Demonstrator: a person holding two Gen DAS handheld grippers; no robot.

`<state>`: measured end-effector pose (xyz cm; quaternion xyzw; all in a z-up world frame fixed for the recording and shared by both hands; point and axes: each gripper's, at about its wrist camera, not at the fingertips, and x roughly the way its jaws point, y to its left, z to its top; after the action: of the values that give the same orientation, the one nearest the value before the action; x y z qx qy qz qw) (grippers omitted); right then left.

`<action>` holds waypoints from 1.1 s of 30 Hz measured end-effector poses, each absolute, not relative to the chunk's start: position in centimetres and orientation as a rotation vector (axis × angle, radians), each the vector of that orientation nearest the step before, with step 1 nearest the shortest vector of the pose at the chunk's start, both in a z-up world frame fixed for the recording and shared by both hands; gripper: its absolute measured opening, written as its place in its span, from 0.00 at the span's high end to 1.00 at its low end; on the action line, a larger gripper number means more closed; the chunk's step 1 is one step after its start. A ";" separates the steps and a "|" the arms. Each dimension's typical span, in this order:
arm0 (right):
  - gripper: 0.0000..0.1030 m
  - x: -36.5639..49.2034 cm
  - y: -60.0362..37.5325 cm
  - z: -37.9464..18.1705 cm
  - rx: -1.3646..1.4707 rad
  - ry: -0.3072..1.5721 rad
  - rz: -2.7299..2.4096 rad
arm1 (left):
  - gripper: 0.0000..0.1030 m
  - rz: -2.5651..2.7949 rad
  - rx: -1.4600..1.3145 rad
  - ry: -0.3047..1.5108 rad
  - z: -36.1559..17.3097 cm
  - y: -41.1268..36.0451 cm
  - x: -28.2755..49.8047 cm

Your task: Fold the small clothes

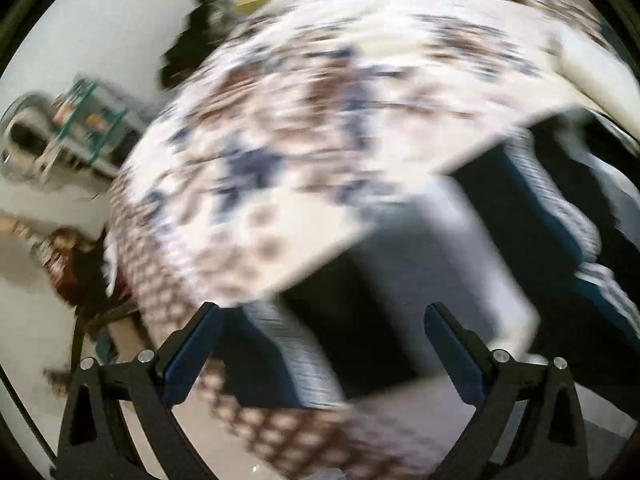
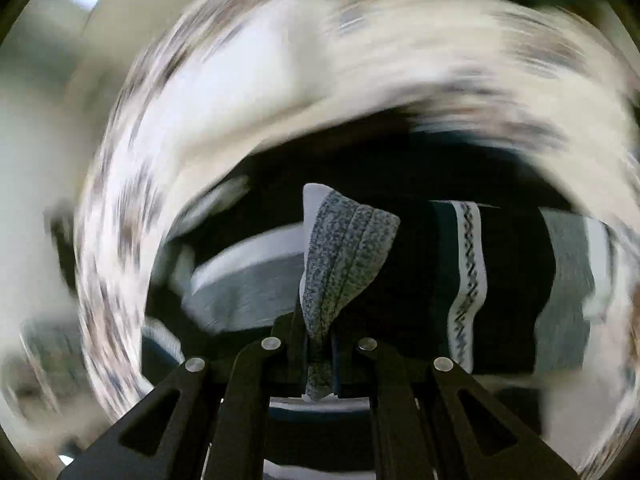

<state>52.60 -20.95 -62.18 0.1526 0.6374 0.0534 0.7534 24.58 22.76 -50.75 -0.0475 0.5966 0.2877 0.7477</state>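
A small dark garment (image 1: 360, 280) with grey and white bands lies on a floral cloth (image 1: 280, 128), heavily blurred in the left wrist view. My left gripper (image 1: 322, 344) hovers over it with its jaws wide apart and nothing pinched between the blue pads (image 1: 192, 348). In the right wrist view my right gripper (image 2: 320, 348) is shut on a speckled grey knit edge (image 2: 344, 264) of the garment, which stands up from the jaws. The rest of the garment (image 2: 468, 280), with a white zigzag band, drapes to the right.
The white cloth with brown and blue print (image 2: 224, 92) covers the work surface and curves around the garment. Past its left edge is pale floor (image 1: 36, 312), a teal-framed rack (image 1: 84, 120), a dark heap (image 1: 188, 48) and a reddish-brown object (image 1: 60, 256).
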 end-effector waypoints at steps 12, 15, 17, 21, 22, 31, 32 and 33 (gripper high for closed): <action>0.37 50.3 -9.8 -66.5 0.258 1.588 0.292 | 0.00 0.647 -0.501 1.367 -55.0 35.8 15.0; 0.36 47.5 -14.8 -64.9 0.339 1.580 0.226 | 0.01 0.571 -0.713 1.392 -58.3 36.5 14.2; 0.36 45.5 -17.1 -64.9 0.354 1.599 0.155 | 0.04 0.524 -0.806 1.393 -60.1 36.5 14.4; 0.36 42.3 -20.7 -66.6 0.402 1.668 0.047 | 0.65 0.491 -0.795 1.342 -60.9 35.8 16.5; 0.36 41.7 -20.9 -67.2 0.403 1.679 0.034 | 0.92 0.482 -0.784 1.328 -60.7 35.8 17.2; 0.36 40.7 -17.5 -67.4 0.306 1.667 0.069 | 0.94 0.515 -0.704 1.026 -52.1 43.4 22.1; 0.36 40.9 -17.0 -67.2 0.313 1.659 0.080 | 0.94 0.521 -0.698 1.002 -51.9 44.4 23.1; 0.36 41.1 -16.6 -67.0 0.322 1.652 0.085 | 0.94 0.528 -0.695 0.993 -51.9 45.0 23.7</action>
<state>41.06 -16.56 -67.03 0.1424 0.7318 0.0378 0.6654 23.75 44.98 -51.92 -0.3230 0.4611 0.2452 0.7893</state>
